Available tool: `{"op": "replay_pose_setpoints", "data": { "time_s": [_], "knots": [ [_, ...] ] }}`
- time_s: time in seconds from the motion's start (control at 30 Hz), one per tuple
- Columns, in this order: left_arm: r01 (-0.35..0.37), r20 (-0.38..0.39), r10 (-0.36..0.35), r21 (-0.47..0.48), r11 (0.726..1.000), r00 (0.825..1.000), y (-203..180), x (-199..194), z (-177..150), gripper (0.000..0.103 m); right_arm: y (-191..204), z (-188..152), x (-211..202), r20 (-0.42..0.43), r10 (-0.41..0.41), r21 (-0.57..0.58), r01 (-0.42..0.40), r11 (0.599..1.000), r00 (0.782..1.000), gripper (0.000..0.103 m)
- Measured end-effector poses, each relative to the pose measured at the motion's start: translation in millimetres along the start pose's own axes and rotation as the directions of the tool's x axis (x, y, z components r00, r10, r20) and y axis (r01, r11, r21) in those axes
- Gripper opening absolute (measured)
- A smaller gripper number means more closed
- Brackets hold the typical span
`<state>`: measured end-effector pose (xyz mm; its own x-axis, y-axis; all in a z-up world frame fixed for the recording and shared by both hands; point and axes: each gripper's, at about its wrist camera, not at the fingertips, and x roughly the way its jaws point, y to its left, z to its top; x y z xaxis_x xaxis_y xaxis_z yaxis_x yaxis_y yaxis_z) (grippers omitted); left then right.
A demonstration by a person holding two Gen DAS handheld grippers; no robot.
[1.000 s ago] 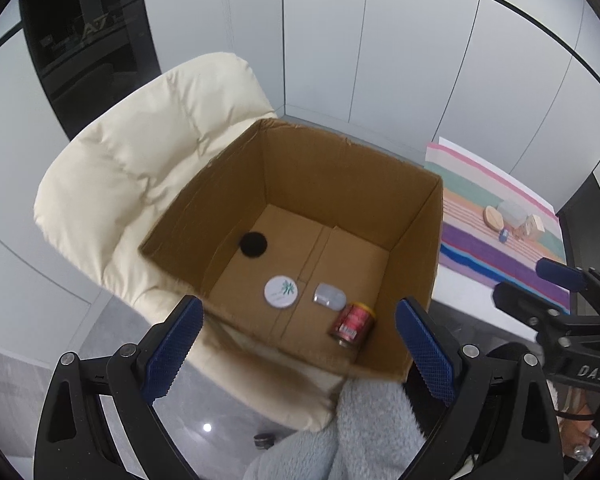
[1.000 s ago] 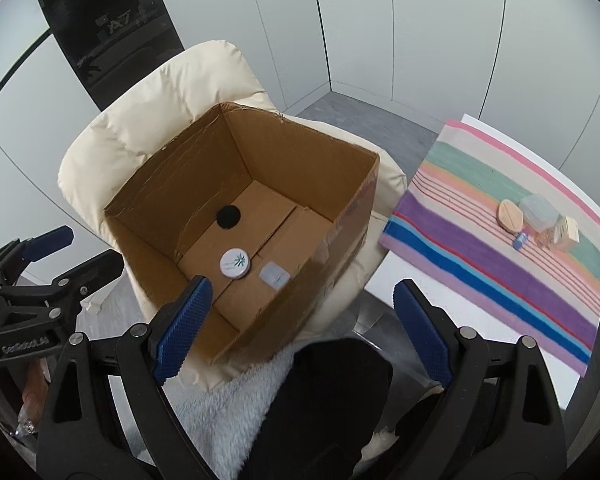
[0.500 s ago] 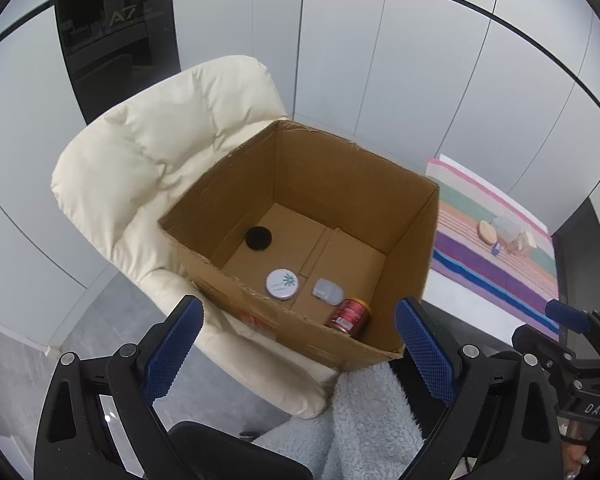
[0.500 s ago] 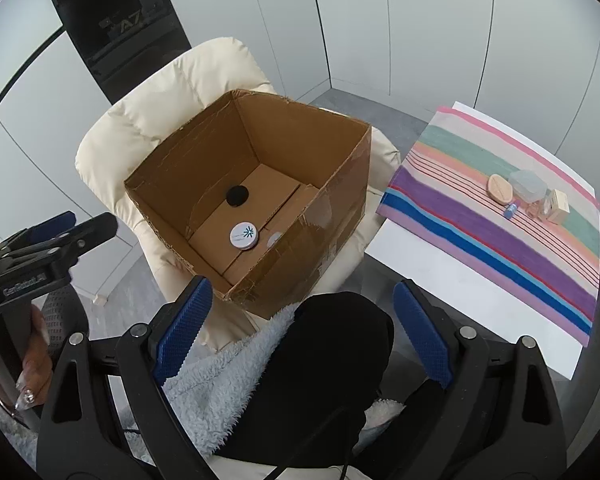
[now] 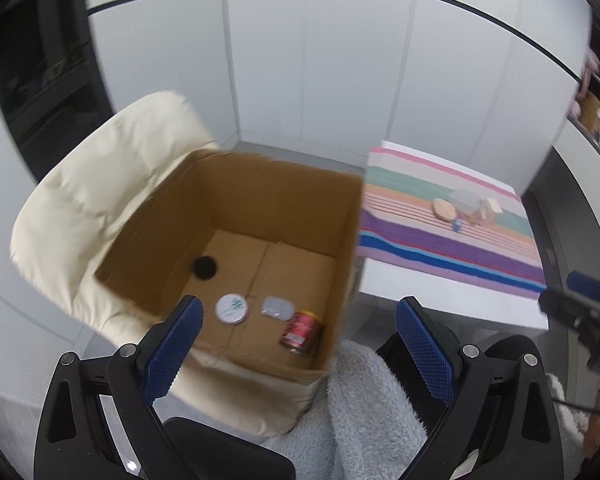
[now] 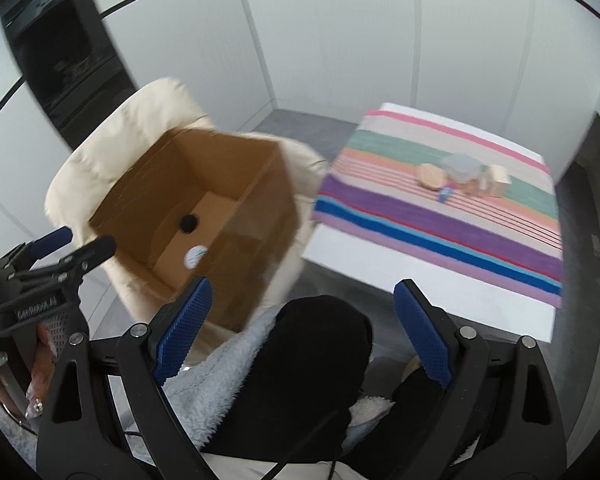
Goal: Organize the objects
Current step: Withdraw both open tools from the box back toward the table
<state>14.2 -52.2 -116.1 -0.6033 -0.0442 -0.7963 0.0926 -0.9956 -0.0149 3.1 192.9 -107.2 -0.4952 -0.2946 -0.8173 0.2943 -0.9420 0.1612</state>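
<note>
Your cardboard box (image 5: 236, 216) sits on a cream chair (image 5: 100, 184), holding a red can (image 5: 302, 332), white tin (image 5: 231, 308), grey case (image 5: 277, 307) and black disc (image 5: 205, 267); the right-wrist view hides the can. Both grippers, left gripper (image 5: 296, 344) and right gripper (image 6: 300, 328), hang spread, empty. More items wait on the striped cloth (image 6: 440, 224).

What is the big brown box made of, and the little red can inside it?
The cardboard box looks like plain matte corrugated cardboard: dull brown walls, folded bottom flaps with a seam. The red can is probably metal with a printed red label; its gold rim glints a little, but blur leaves this uncertain.
</note>
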Motion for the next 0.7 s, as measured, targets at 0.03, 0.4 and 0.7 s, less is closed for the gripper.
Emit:
{"op": "replay_pose_setpoints", "data": {
  "time_s": [0.03,0.4,0.7],
  "knots": [
    [0.011,0.001,-0.011,0.013,1.000,1.000,-7,2,1,0.098,-8,0,-4,0.007,-0.012,0.014,0.012,1.000,1.000,0.094],
    [0.177,-0.036,-0.173,0.186,0.967,0.984,-111,23,11,0.098,-114,-21,-50,0.052,-0.180,0.216,0.165,0.963,0.982,0.094],
    [0.248,-0.096,-0.229,0.302,0.921,0.969,-185,39,15,0.098,-186,-51,-72,0.039,-0.292,0.353,0.260,0.899,0.956,0.094]
  ]
}}
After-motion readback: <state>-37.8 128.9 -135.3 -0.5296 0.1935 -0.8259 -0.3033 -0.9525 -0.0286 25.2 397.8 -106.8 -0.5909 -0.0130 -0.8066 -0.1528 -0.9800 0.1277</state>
